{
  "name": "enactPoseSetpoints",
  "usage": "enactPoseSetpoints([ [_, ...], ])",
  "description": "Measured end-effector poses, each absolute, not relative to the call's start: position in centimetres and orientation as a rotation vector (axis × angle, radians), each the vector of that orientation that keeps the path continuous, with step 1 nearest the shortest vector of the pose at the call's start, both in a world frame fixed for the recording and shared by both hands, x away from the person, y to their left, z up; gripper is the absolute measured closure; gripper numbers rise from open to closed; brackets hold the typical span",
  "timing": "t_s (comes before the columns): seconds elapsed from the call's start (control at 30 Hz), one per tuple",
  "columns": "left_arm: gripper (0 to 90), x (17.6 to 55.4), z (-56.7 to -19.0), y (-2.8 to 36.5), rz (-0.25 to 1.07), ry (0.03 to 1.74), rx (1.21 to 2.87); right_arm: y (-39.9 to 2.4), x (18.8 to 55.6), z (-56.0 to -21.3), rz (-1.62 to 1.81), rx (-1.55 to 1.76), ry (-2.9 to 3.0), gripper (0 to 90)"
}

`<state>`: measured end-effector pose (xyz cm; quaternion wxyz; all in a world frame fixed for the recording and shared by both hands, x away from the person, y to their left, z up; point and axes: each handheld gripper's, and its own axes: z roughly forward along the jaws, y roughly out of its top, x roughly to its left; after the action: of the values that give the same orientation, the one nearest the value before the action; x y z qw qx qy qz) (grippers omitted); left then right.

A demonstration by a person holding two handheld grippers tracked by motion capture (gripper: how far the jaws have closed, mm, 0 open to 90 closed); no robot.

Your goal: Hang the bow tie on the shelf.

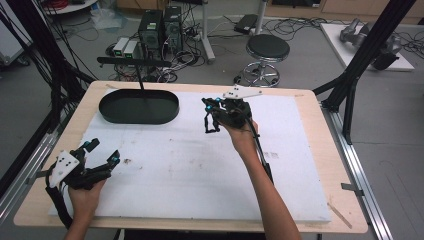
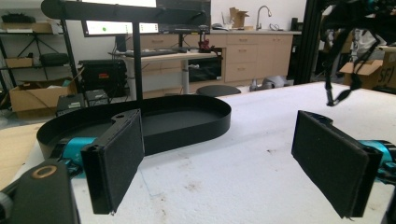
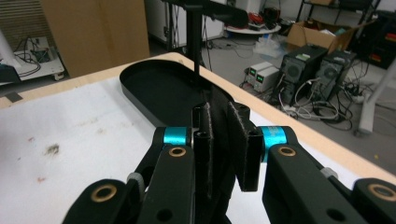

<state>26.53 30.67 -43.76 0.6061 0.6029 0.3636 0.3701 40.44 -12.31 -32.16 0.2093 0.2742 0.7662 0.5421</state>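
Sitting toward 11 o'clock on the bench (image 1: 310,107), a black oval tray (image 1: 139,106) rests on the white foam sheet (image 1: 200,165) that covers most of the benchtop. Its low wall rings a flat black floor, and nothing can be seen lying inside it. A thin black post (image 1: 140,77) rises from its far side and carries a horizontal black bar (image 1: 134,61) overhead; the left gripper view shows the same tray (image 2: 187,123) with its interior bare.

Down at 8 o'clock, the left hand-held gripper (image 1: 102,152) lies low over the foam, its jaws spread wide with nothing between them; its own camera shows the two black pads (image 2: 116,158) far apart.

Near the centre, toward 12 o'clock, the right hand-held gripper (image 1: 212,105) is raised above the foam, just to the right of the tray. Its jaws are nearly together, pinching a thin black strap-like object (image 1: 211,122) that hangs down in a loop below the tips. In the right gripper view a dark strip (image 3: 212,140) sits between the close-set pads; what the object is I cannot tell.

Beyond the bench, at 12 o'clock, a round black stool (image 1: 267,47) and two computer towers (image 1: 161,27) stand on the floor.
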Motion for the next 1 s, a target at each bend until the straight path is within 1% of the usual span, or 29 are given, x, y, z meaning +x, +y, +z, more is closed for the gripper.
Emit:
enactPoseSetpoints([
  [0.4, 17.2, 26.5, -43.8, 30.7, 0.854, 0.836, 1.398, -9.3, 43.3, -30.7, 1.625, 0.653, 2.187, 80.3],
  [0.6, 17.2, 26.5, -43.8, 30.7, 0.852, 0.841, 1.394, -8.1, 44.9, -30.0, 1.685, 0.648, 2.188, 80.3],
  [1.0, 17.2, 26.5, -43.8, 30.8, 0.851, 0.838, 1.391, -6.2, 46.9, -29.4, 1.751, 0.640, 2.162, 80.3],
])
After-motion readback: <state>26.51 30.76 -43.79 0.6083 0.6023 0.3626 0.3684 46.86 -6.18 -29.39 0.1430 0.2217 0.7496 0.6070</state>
